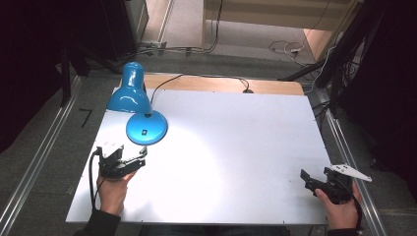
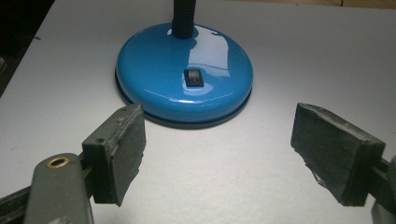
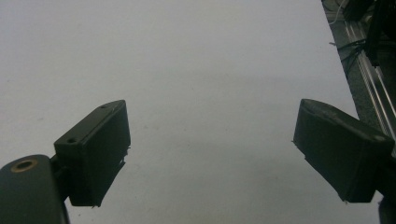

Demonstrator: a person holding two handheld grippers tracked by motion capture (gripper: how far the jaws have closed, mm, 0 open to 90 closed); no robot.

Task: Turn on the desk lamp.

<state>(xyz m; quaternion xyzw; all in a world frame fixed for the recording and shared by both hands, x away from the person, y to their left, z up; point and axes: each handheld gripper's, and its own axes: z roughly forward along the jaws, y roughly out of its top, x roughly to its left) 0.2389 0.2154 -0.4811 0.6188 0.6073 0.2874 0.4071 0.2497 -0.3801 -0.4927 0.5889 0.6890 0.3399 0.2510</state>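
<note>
From above, the blue desk lamp (image 1: 137,105) stands at the left rear of the white bench (image 1: 236,157), its shade bent down and casting a bright pool on the board. The left claw (image 1: 142,156) sits just in front of the lamp's base, jaws spread and holding nothing. The left gripper view adds what the high view blurs: a black rocker switch (image 2: 193,78) on the glossy base (image 2: 184,74), near the claw but apart from it. The right claw (image 3: 210,154) hangs spread over bare board near the bench's right edge, well away from the lamp. Cables trail across the dark floor (image 1: 246,49) behind.
</note>
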